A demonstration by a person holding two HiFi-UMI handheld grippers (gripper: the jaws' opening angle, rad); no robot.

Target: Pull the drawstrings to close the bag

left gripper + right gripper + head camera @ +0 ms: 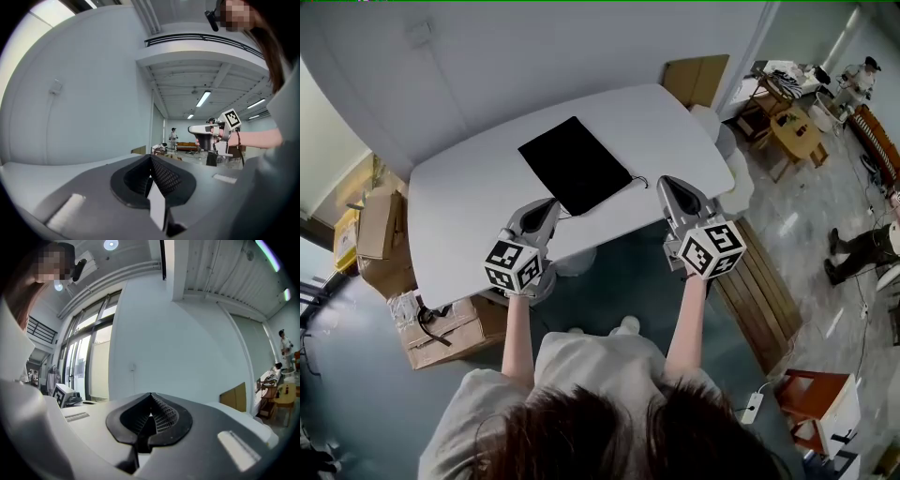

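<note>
A flat black drawstring bag lies in the middle of the white table. A thin dark cord curls out from its near right corner, and another short bit shows at its near left corner. My left gripper hangs level over the table's near edge, just left of the bag, with its jaws shut. My right gripper sits just right of the cord, also shut. No cord shows between either pair of jaws. The right gripper is in sight across from the left one.
Cardboard boxes stand on the floor under the table's left side. A slatted wooden bench runs along the right. Beyond it are small wooden tables, an orange stool and people at the far right.
</note>
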